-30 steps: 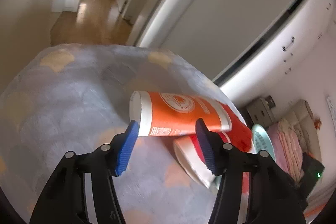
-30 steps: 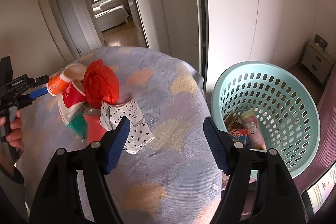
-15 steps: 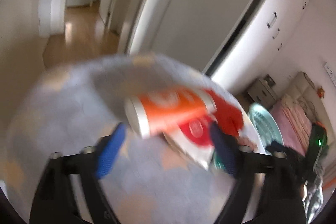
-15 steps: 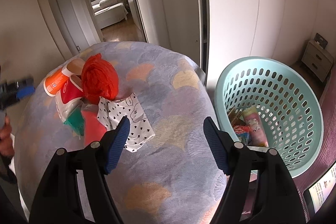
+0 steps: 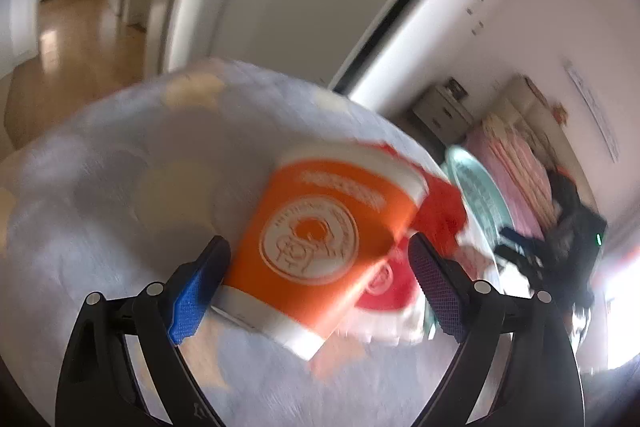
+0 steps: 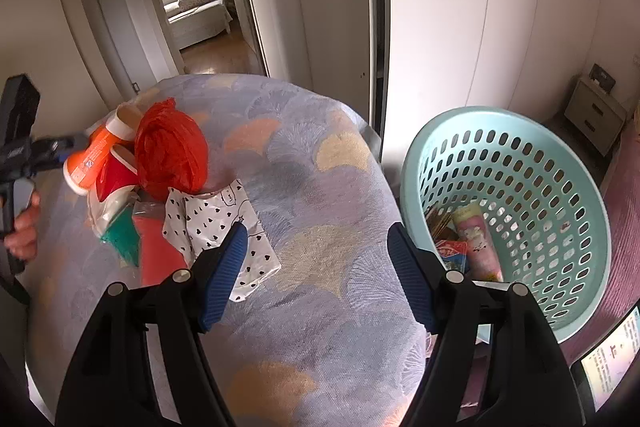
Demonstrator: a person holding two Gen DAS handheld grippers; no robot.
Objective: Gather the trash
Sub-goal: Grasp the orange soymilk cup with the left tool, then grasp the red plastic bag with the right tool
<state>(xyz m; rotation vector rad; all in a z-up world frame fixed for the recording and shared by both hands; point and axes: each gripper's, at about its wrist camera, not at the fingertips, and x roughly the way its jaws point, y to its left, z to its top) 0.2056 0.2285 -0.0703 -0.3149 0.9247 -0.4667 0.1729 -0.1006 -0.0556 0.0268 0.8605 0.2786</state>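
An orange paper cup [image 5: 340, 195] lies on its side on the lilac patterned cloth [image 6: 320, 327], blurred in the left wrist view. My left gripper [image 5: 317, 245] is open wide with the cup between its fingers; the right pad stands clear of it. In the right wrist view the same cup [image 6: 90, 157] sits at the far left with the left gripper [image 6: 60, 151] at its base. A red cup [image 6: 116, 179], a red plastic bag [image 6: 172, 151], a heart-print wrapper [image 6: 220, 223] and green and red packets lie beside it. My right gripper [image 6: 317, 231] hovers open over the cloth, holding nothing.
A teal laundry basket [image 6: 560, 163] stands right of the cloth, with several wrappers in its bottom. White wardrobe doors rise behind it. A doorway at the back left leads to another room. A person's hand [image 6: 22, 231] holds the left gripper's handle.
My left gripper has opened wider, rolled and moved in so the orange cup sits between its fingers. The right gripper has stayed where it was.
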